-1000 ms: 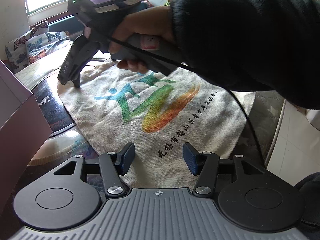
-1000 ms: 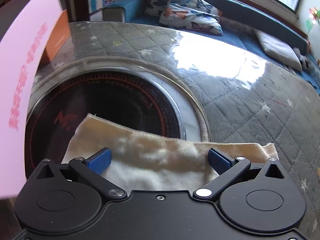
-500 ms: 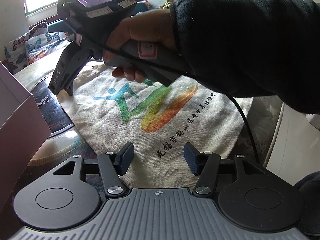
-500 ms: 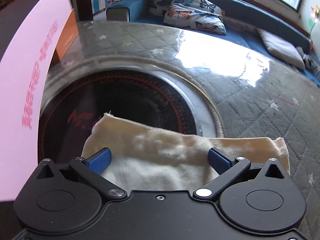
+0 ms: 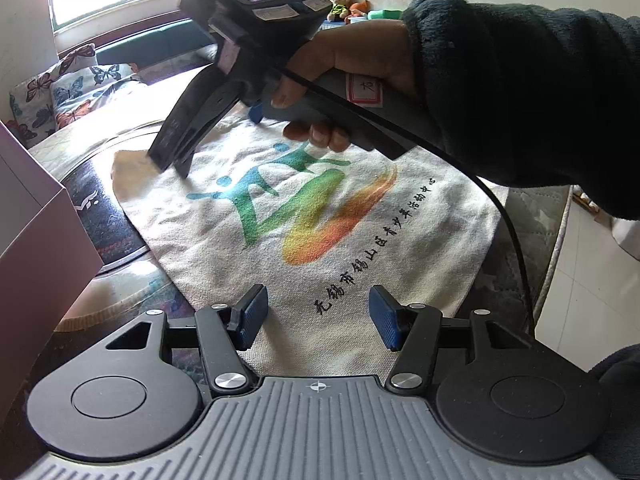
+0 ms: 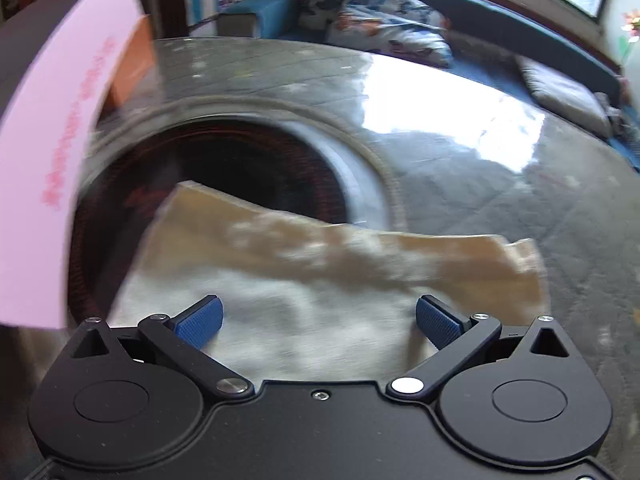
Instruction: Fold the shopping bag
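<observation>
A cream canvas shopping bag (image 5: 320, 240) with a colourful figure print and black lettering lies flat on the table. My left gripper (image 5: 318, 308) hovers open over the bag's near edge, and nothing is pinched between its blue pads. A hand (image 5: 352, 60) in a dark sleeve holds the right gripper over the bag's far end, where its black fingers (image 5: 176, 148) point down at the cloth. In the right wrist view, which is blurred, the right gripper (image 6: 319, 316) stands wide open above the bag (image 6: 300, 280). The bag's far edge (image 6: 360, 236) lies ahead of the pads.
A pink box (image 5: 36, 240) stands close at the left, also seen as the pink box (image 6: 60, 152). A round black hotplate (image 6: 240, 160) sits in the grey quilted table cover (image 6: 500, 208). Beyond are an orange box (image 6: 132, 68), a sofa with butterfly cushions (image 6: 380, 28), and floor tiles (image 5: 592, 280).
The right gripper has shifted sideways over the bag's far end and its view has gone blurred; more cloth and the far right corner show ahead of it. The left gripper has stayed put.
</observation>
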The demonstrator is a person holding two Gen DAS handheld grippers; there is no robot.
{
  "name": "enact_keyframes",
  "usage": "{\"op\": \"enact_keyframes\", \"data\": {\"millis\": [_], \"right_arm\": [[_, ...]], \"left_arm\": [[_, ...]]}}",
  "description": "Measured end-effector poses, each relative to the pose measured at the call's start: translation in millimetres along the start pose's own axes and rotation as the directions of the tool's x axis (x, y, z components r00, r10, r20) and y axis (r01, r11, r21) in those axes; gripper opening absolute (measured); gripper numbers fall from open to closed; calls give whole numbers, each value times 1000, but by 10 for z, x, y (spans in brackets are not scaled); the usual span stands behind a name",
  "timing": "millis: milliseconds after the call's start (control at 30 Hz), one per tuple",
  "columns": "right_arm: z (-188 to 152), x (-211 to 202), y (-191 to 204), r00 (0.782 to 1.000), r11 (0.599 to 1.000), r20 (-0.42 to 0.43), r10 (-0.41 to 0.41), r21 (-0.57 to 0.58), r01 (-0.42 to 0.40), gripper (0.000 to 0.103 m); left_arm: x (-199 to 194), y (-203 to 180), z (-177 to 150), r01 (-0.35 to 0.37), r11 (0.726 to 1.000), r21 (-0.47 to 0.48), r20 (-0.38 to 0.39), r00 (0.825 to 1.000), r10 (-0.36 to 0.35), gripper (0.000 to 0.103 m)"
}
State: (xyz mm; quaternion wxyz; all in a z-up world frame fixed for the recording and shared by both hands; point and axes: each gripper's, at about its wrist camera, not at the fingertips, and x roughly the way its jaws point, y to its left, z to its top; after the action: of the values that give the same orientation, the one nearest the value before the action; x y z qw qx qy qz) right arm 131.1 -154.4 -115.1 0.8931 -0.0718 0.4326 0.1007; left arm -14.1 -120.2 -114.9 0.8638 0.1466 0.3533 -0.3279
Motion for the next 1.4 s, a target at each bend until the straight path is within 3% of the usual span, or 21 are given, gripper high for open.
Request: {"op": "enact_keyframes", "data": {"millis": [100, 333, 867, 1400], "right_arm": [[44, 53, -174, 1000, 999, 1, -19, 34, 19, 103], [-149, -76, -131, 1000, 999, -11, 20, -29, -21, 103], [-979, -765, -276, 992, 988, -21, 128, -84, -129, 103], [-1739, -1379, -265, 984, 971, -55, 167, -166, -174, 103]], "left_arm": [[-3, 1, -3, 0, 1000, 0, 1, 1000, 0, 58], [-3, 7, -2, 2, 1000, 0, -1, 1000, -2, 58], [-4, 32, -20, 10, 1000, 3, 1, 1000, -10, 58], [-85, 54, -79, 3, 1000, 14, -18, 1000, -3, 61]]}}
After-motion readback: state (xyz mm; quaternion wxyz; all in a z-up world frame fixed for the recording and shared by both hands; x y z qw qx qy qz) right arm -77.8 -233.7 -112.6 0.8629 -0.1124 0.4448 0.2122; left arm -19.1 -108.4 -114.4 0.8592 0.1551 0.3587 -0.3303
